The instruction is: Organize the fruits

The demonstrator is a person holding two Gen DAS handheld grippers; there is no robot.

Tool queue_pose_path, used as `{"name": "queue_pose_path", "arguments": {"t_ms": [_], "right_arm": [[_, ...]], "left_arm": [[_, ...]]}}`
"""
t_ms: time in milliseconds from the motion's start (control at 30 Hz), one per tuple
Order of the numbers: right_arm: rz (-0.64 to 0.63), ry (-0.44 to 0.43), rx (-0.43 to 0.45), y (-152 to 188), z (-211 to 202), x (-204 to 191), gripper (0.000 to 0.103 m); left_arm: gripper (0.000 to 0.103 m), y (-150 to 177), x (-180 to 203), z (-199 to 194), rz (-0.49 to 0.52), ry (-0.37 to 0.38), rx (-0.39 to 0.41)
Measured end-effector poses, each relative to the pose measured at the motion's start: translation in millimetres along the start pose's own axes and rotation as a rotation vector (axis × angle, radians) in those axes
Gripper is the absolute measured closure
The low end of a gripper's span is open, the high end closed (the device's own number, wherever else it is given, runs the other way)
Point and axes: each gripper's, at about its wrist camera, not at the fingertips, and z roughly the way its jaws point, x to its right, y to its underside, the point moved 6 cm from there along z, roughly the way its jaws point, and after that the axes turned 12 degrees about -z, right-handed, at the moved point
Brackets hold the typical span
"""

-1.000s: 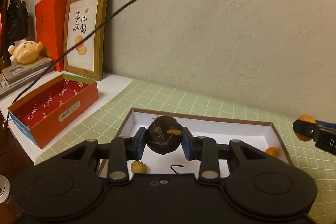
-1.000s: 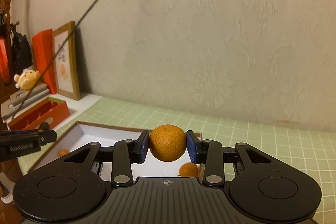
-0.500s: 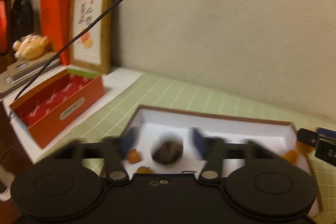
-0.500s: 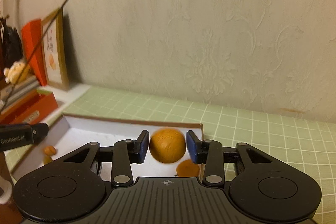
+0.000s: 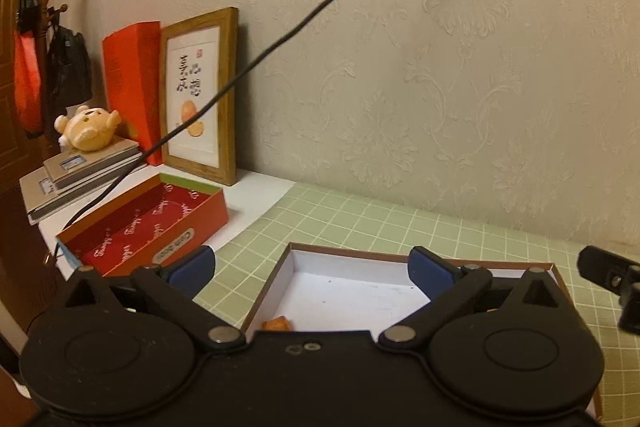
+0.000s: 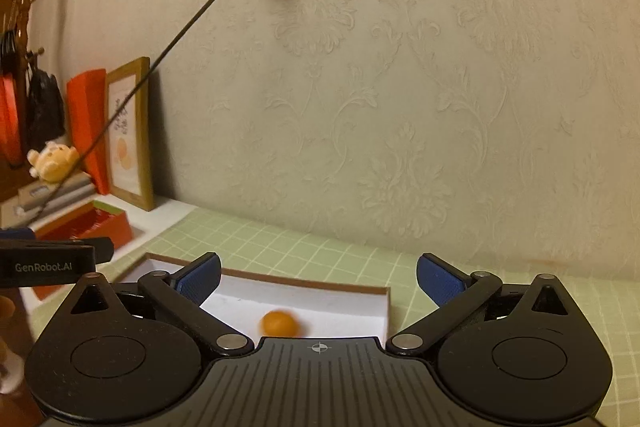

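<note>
My left gripper (image 5: 312,265) is open wide and empty above the near left part of a shallow white box (image 5: 352,291) with a brown rim. A small orange fruit piece (image 5: 276,323) lies in the box at the gripper body's edge. The dark fruit is hidden. My right gripper (image 6: 318,275) is open wide and empty above the right end of the same box (image 6: 320,297). A blurred orange (image 6: 279,323) lies in the box just below it. The left gripper's side (image 6: 48,263) shows at the left of the right wrist view.
A red open box (image 5: 144,223) sits left of the white box on a white shelf. A framed picture (image 5: 200,99), a red folder (image 5: 132,87), stacked books and a plush toy (image 5: 86,129) stand behind it. A black cable (image 5: 280,43) hangs across. A green grid mat (image 5: 360,223) covers the table.
Both grippers opened. The left one let go of the dark fruit and the right one let go of the orange, which dropped into the white box. Both grippers rose and tilted up.
</note>
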Motion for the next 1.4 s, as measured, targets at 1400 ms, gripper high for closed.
{"name": "queue_pose_path", "arguments": {"t_ms": [1400], "right_arm": [[0.1, -0.048, 0.149, -41.4, -293.0, 25.2, 0.0]], "left_arm": [[0.006, -8.4, 37.1, -264.4, 0.048, 0.123, 0.073]]}}
